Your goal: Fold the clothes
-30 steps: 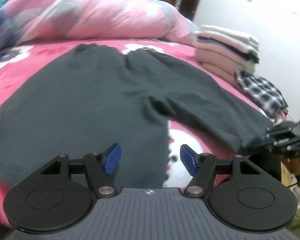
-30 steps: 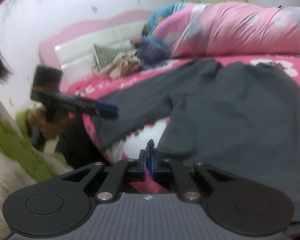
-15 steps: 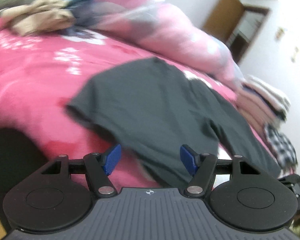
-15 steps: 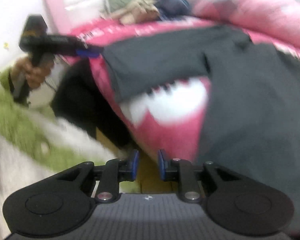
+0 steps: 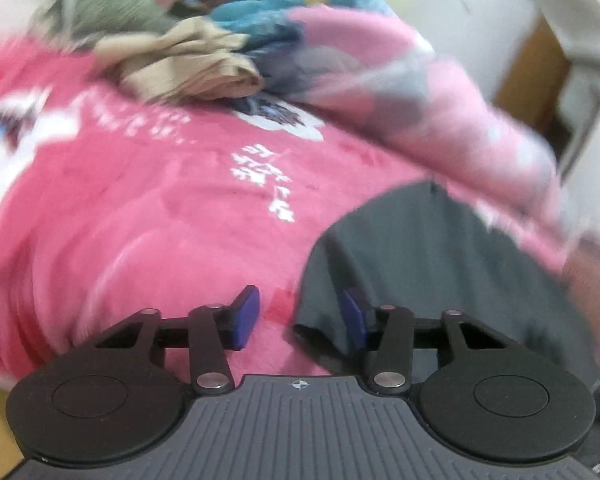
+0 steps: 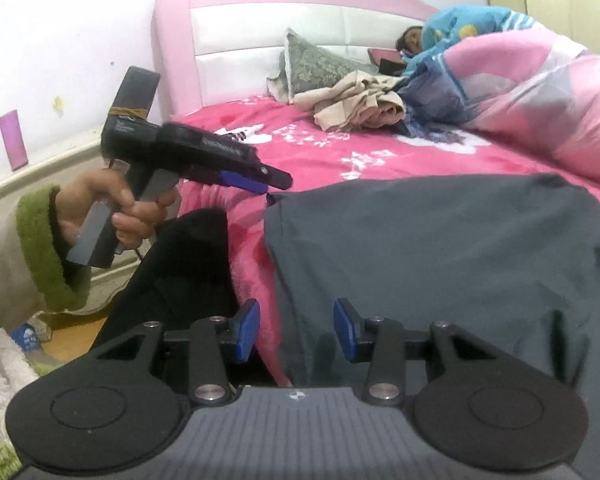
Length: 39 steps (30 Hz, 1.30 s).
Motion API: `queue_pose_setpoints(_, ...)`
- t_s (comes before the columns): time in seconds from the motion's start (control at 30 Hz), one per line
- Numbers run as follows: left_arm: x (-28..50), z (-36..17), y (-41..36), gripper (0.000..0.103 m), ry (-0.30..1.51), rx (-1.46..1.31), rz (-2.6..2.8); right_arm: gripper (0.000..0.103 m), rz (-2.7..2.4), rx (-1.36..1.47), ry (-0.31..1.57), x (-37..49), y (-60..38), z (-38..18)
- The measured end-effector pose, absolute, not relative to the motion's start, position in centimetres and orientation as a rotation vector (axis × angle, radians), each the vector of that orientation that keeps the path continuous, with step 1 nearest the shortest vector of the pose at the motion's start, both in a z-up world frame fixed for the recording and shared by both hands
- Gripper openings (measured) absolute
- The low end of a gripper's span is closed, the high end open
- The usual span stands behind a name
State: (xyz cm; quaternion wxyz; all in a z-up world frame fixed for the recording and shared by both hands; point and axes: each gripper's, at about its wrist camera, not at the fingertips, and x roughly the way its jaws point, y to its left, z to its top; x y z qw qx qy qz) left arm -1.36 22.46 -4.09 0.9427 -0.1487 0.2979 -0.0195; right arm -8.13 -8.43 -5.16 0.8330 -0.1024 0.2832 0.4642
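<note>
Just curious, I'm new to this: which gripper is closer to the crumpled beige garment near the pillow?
Left. The left gripper hovers by the dark grey garment's far corner, closer to the crumpled beige garment; the right gripper sits at the near edge.

The trousers are plain dark grey, spread on a hot pink bed cover printed with white flowers and lettering. The quilt at two o'clock is pale pink with grey and white patches, next to a bright blue piece with yellow spots. A beige heap of clothes lies at twelve o'clock, before a grey patterned pillow. The headboard is pink and white. Both tongs are black with blue pads, and the sleeve is green-cuffed.
</note>
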Motion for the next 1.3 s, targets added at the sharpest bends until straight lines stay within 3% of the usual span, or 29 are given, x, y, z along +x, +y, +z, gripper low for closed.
queue_pose_setpoints(0.17, -1.3, -4.5, 20.4, 0.04, 0.619, -0.116, -0.161, 0.043, 0.903, -0.152, 0.657, -7.8, -9.2, -6.2)
queue_pose_setpoints(0.3, -0.9, -5.2, 20.0, 0.005, 0.633, -0.031, -0.131, 0.043, 0.847, -0.098, 0.686, -7.3, -9.9, -6.7)
queue_pose_setpoints(0.33, -1.0, -5.0, 20.4, 0.0, 0.627, -0.056, -0.127, 0.043, 0.84, -0.097, 0.686, -7.2, -10.0, -6.7)
queue_pose_setpoints(0.5, -2.6, -2.8, 24.8, 0.0, 0.547, -0.308, -0.115, 0.043, 0.805, -0.091, 0.688, -6.9, -10.3, -6.8)
queue_pose_setpoints(0.67, -2.9, -5.0, 28.6, 0.0, 0.605, -0.502, -0.097, 0.043, 0.784, -0.092, 0.699, -6.7, -10.5, -7.3)
queue_pose_setpoints(0.87, -4.0, -5.5, 29.9, 0.004, 0.597, -0.574, -0.09, 0.043, 0.793, -0.142, 0.661, -6.9, -9.8, -6.8)
queue_pose_setpoints(1.0, -4.4, -4.7, 29.7, 0.024, 0.57, -0.551, -0.065, 0.043, 0.815, -0.133, 0.651, -6.7, -9.3, -7.0)
queue_pose_setpoints(1.2, -5.2, -3.6, 29.1, 0.035, 0.537, -0.516, -0.039, 0.043, 0.96, -0.191, 0.838, -7.4, -7.8, -9.3)
queue_pose_setpoints(1.3, -5.6, -2.8, 28.7, 0.045, 0.512, -0.477, -0.025, 0.042, 1.014, -0.224, 0.831, -8.5, -8.1, -8.5)
